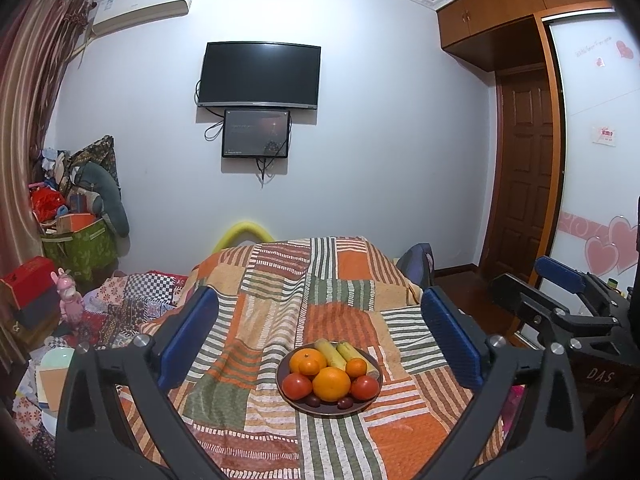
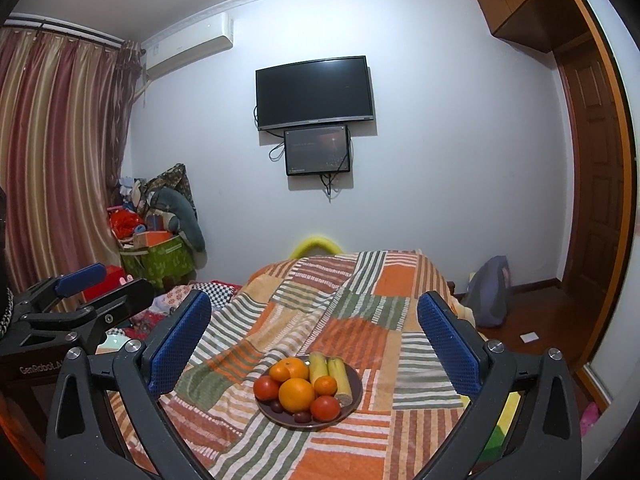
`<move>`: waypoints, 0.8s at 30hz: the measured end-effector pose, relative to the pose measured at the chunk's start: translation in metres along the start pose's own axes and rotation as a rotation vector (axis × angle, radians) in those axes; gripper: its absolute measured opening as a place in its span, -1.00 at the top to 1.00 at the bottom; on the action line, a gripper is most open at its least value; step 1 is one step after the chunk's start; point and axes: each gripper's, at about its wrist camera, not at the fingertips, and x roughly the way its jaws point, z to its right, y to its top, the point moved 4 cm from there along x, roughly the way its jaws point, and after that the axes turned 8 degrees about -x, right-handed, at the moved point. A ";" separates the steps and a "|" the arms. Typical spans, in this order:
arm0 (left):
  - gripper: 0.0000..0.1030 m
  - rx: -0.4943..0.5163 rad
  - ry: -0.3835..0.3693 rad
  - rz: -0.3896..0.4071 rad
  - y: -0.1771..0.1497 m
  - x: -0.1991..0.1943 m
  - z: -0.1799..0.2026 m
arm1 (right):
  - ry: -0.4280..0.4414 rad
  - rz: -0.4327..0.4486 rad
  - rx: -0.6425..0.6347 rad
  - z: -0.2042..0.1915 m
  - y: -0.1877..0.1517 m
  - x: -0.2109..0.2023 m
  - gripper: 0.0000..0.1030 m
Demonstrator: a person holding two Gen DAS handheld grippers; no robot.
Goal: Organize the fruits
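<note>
A dark plate (image 1: 286,398) (image 2: 356,380) of fruit sits on a patchwork cloth. It holds oranges (image 1: 331,383) (image 2: 296,394), tomatoes (image 1: 297,385) (image 2: 325,407), two bananas (image 1: 330,354) (image 2: 339,374) and small dark fruits (image 1: 345,403) (image 2: 302,417). My left gripper (image 1: 320,336) is open and empty, held back from and above the plate. My right gripper (image 2: 314,340) is open and empty, also held back from the plate. The right gripper shows at the right of the left wrist view (image 1: 560,292), and the left gripper at the left of the right wrist view (image 2: 88,292).
The patchwork cloth (image 1: 340,280) (image 2: 360,292) covers a raised surface. Piled boxes, bags and toys (image 1: 76,216) (image 2: 160,224) stand at the left by the curtain. A TV (image 1: 259,75) hangs on the wall. A wardrobe and door (image 1: 524,160) are right.
</note>
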 end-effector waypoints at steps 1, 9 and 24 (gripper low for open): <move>-0.99 0.000 0.002 0.000 0.000 0.000 0.000 | -0.001 0.000 -0.001 0.000 -0.001 0.001 -1.00; -0.99 -0.002 0.007 -0.005 -0.003 0.001 0.000 | -0.007 -0.005 -0.001 -0.001 0.000 0.000 -1.00; -1.00 0.000 0.005 0.000 -0.003 0.001 0.002 | -0.014 0.000 0.005 0.004 -0.002 0.001 -1.00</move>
